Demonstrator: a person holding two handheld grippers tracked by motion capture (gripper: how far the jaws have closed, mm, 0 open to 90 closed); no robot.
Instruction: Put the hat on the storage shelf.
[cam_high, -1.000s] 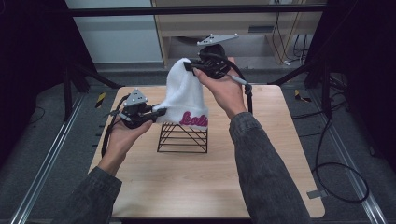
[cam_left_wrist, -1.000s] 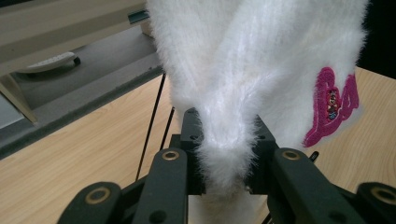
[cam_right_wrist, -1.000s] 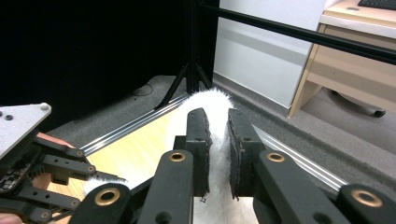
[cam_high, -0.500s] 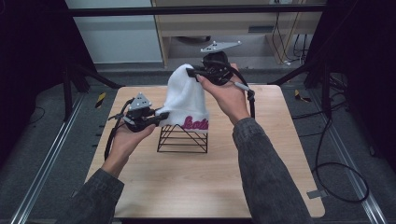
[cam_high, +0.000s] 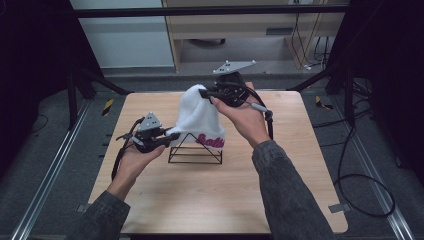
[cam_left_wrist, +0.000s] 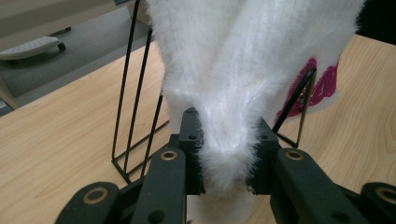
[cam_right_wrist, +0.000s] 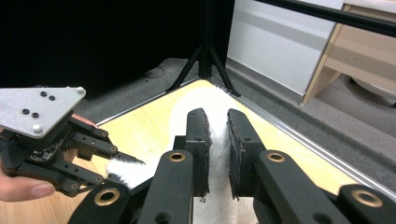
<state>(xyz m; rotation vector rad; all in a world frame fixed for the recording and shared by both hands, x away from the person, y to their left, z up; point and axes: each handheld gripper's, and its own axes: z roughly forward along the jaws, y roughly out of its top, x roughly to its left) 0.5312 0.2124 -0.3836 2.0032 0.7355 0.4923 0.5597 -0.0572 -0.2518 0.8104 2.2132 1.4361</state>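
Nearest the person, two forearms in dark denim-like sleeves come in from the bottom edge of the high view over the pale wooden worktop (cam_high: 210, 200). The left hand (cam_high: 131, 162) carries the left gripper (cam_high: 172, 137), whose fingers (cam_left_wrist: 191, 135) are clenched on the lower rim of a fluffy white hat (cam_high: 200, 117); in the left gripper view the furry fabric is bunched between the two black pads and spills out below them.

Just beyond that grip stands a black wire rack (cam_high: 195, 149), a triangular frame resting on the worktop near its middle. The hat hangs over the rack's peak, its rim with pink lettering (cam_high: 210, 141) falling across the right slope of the wire, and the rack's base bars stay bare in front. In the left gripper view a wire upright passes just beside the pink lettering.

Farther back, the right hand (cam_high: 245, 117) holds the right gripper (cam_high: 202, 93) above the rack, with its grey three-cornered plate on top. Its fingers (cam_right_wrist: 198, 140) are clenched on the crown of the hat, white pile showing in the narrow gap between the pads. The hat is stretched between the two grippers, crown high and rim low.

Beyond the worktop lie grey floor, black frame legs and a wooden cabinet (cam_high: 240, 30).
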